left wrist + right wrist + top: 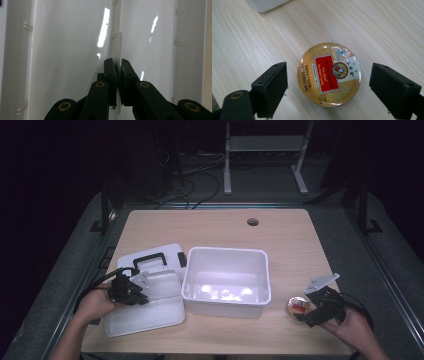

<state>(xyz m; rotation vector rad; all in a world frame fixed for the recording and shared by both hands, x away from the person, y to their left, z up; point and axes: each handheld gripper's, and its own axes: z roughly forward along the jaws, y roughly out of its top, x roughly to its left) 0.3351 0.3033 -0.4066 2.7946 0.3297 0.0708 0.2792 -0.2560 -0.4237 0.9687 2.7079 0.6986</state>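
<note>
**Ana:** While the left tool (134, 289) pinches a thin upright rib of the flat white plastic lid (145, 312), how much of the packing would you call done?

**Ben:** Little, I'd judge. That lid, with its black carry handle (149, 259), lies off the box on the pale wooden counter (290, 240), directly under the left tool. In the left gripper view the jaws stand nearly together with the white rib (117, 47) clamped between them, so the tool grips the lid.

**Ana:** And the other one?

**Ben:** The right tool (329, 86) stands wide open. Its two black pads flank the round gold candy tin with the red label (329, 74), one on each side and both clear of the rim. The tin lies flat on the counter between the jaws, not yet lifted.

**Ana:** What's inside the box?

**Ben:** The open white rectangular plastic tub (226, 280) sits between the two tools, just beside the lid and apart from the tin. I see only bright reflections on its floor, so it looks empty.

**Ana:** So what's left?

**Ben:** Probably closing on the tin, carrying it into the tub, then fitting the lid back on.
</note>
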